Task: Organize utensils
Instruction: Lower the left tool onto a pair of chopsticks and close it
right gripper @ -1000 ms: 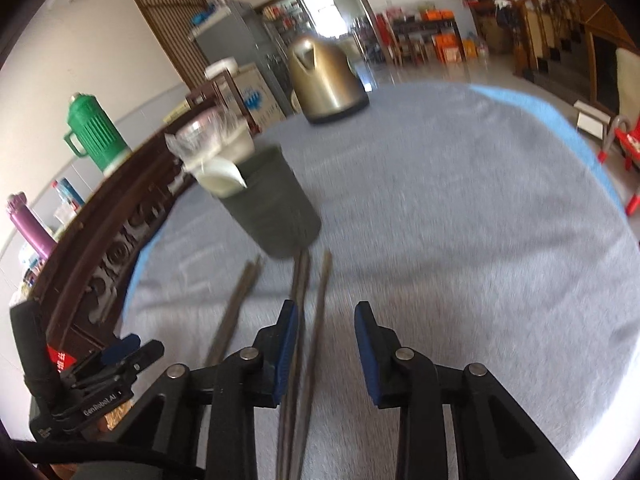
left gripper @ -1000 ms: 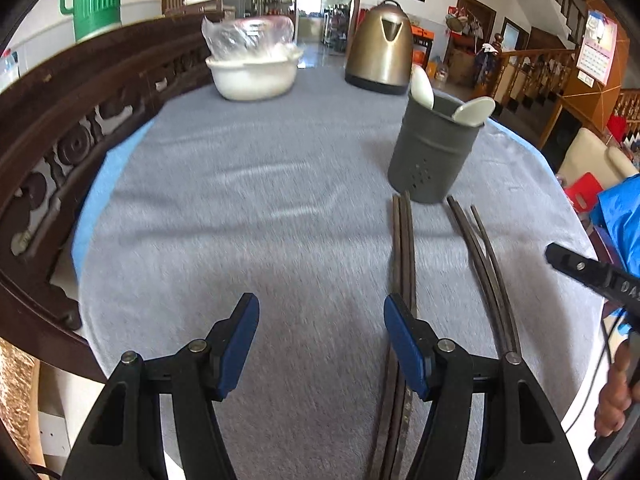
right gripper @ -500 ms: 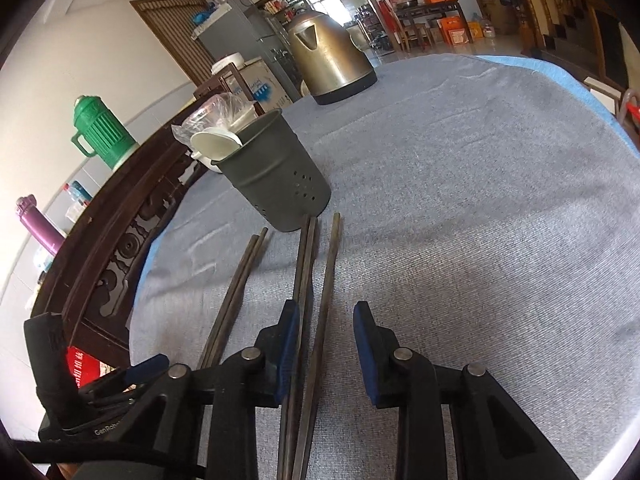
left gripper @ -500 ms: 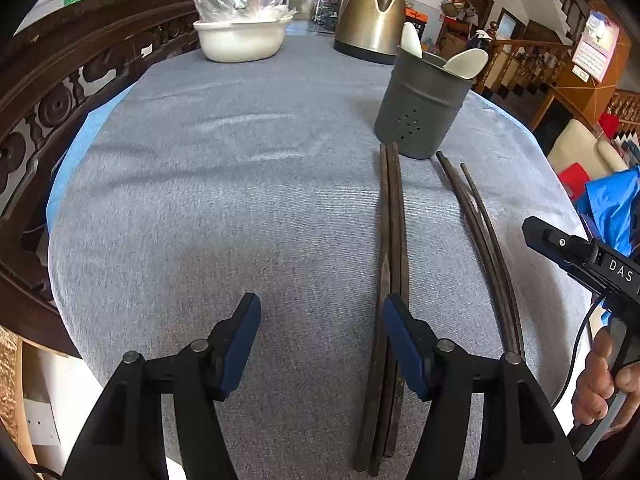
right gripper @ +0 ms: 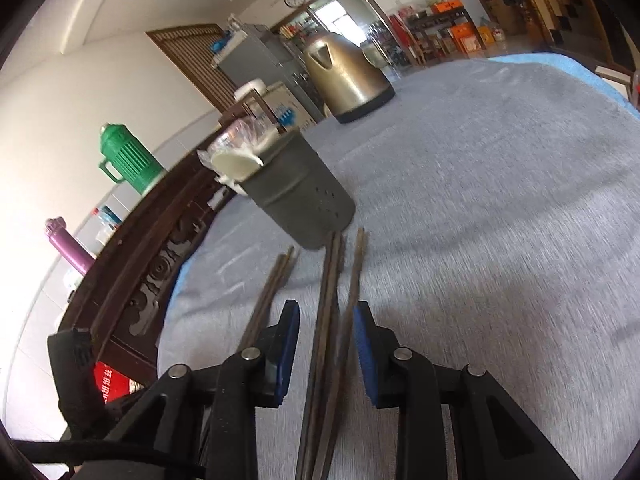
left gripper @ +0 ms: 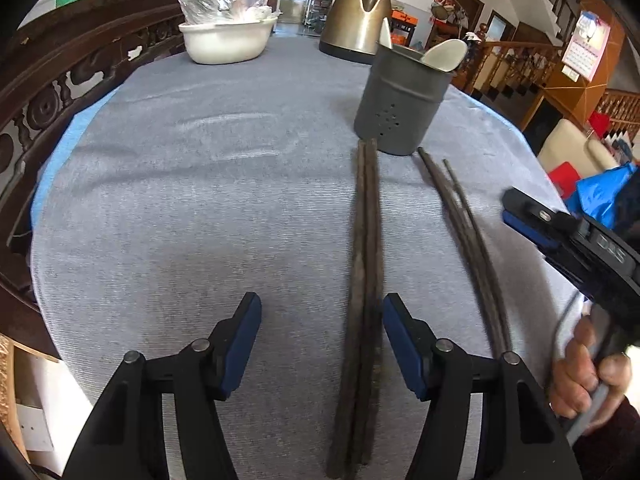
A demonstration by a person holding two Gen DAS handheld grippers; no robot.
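Note:
Two pairs of dark chopsticks lie on the grey tablecloth, pointing at a grey utensil holder with white spoons in it. The left pair lies between the fingers of my open left gripper, near its right finger. The right pair lies between the fingers of my open right gripper, shown as in the right wrist view. The holder stands just beyond both pairs. The right gripper also shows at the right edge of the left wrist view.
A gold kettle and a white bowl under plastic wrap stand at the far side. A carved dark wooden rail runs along the left. A green thermos stands beyond it. The table edge is close below both grippers.
Both grippers have moved so the chopsticks lie between their fingers. The right gripper has opened wider and shifted left over the right pair. The left gripper has shifted right.

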